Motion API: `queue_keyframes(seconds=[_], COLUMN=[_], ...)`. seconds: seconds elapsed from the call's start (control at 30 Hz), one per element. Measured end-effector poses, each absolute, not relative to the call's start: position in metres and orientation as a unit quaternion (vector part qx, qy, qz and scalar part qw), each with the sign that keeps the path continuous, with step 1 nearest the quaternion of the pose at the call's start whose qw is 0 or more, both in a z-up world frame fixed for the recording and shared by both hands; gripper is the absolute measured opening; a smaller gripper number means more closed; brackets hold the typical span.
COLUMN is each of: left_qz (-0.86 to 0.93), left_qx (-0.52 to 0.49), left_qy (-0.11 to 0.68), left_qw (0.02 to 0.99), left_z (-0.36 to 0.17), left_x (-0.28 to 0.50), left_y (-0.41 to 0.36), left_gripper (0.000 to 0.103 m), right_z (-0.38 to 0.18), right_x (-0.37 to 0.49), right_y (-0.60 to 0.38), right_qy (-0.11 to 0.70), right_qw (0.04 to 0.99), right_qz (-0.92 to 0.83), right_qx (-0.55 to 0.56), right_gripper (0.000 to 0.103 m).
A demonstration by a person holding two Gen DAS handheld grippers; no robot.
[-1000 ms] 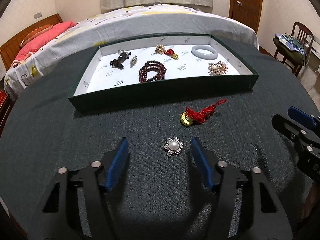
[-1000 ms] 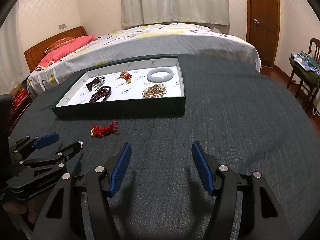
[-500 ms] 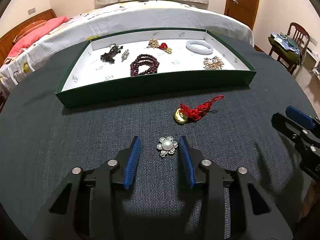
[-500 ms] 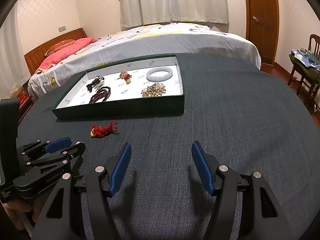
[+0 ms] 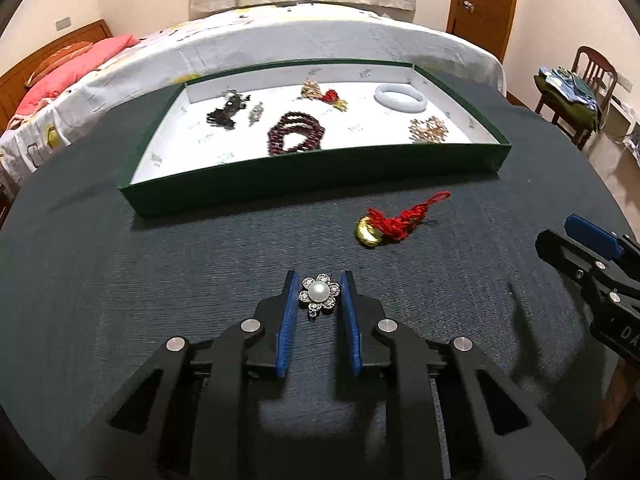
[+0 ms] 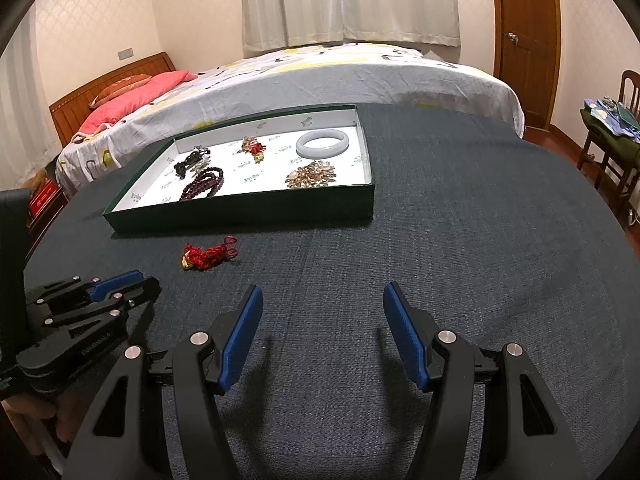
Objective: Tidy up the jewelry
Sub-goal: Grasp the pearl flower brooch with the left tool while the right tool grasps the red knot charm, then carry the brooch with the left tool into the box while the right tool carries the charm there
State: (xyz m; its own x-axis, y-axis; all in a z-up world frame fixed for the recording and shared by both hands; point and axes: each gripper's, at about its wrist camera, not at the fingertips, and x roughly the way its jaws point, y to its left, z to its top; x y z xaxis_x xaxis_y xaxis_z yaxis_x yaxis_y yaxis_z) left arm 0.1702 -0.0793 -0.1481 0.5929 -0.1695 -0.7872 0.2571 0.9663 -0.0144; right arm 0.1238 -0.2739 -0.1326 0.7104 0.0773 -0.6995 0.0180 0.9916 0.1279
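A pearl flower brooch (image 5: pixel 319 295), a white pearl ringed by small silver petals, lay on the dark woven tabletop (image 5: pixel 120 280) between the blue pads of the left hand-held gripper (image 5: pixel 319 294). The pads had narrowed to just either side of the brooch and looked to be touching its petals, though whether they truly gripped it could not be told.

Just beyond and to the right, a red knotted charm (image 5: pixel 394 222) with a gold piece at its near end lay on the tabletop, apart from the brooch and short of the tray.

Farther back sat a shallow green tray (image 5: pixel 320 174) with a white lining. Inside it were a dark maroon bead bracelet (image 5: pixel 296 133) near the middle, a black hair clip (image 5: pixel 225 113) at the left, a small gold and red ornament (image 5: pixel 324 93) toward the back, a white bangle (image 5: pixel 400 98) at the back right, and a gold cluster brooch (image 5: pixel 429 129) at the front right.

The right hand-held gripper (image 6: pixel 322 332) hovered over bare tabletop to the right, well apart from the jewelry, its jaws spread wide and holding nothing. It also showed at the right edge of the left wrist view.

Behind the tabletop stood a bed (image 6: pixel 360 68) with a pale quilt and a pink pillow (image 6: pixel 140 88).
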Motion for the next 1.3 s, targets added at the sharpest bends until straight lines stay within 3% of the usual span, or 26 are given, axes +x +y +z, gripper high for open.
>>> queue_keyframes(seconds=[0.97,1.13,1.3], left_qz=[-0.073,-0.073,-0.072], left_qx=[0.028,0.025,0.024], left_qy=[0.431,0.435,0.434], left_qw=[0.899,0.897,0.897], left_z=[-0.141,-0.144,-0.144], left_x=[0.194,0.195,0.195], left_y=[-0.008,-0.007,-0.007], left_gripper=[0.021,0.021,0.021], right_z=[-0.149,-0.149,-0.148], right_x=[0.199,0.197,0.192], right_y=[-0.198,-0.197,-0.196], right_qy=[0.422,0.427,0.432], right_qw=[0.903,0.897,0.893], right_qz=[0.071,0.097,0.112], right_qx=[0.039,0.056,0.062], right_gripper=[0.060,0.035,0.025])
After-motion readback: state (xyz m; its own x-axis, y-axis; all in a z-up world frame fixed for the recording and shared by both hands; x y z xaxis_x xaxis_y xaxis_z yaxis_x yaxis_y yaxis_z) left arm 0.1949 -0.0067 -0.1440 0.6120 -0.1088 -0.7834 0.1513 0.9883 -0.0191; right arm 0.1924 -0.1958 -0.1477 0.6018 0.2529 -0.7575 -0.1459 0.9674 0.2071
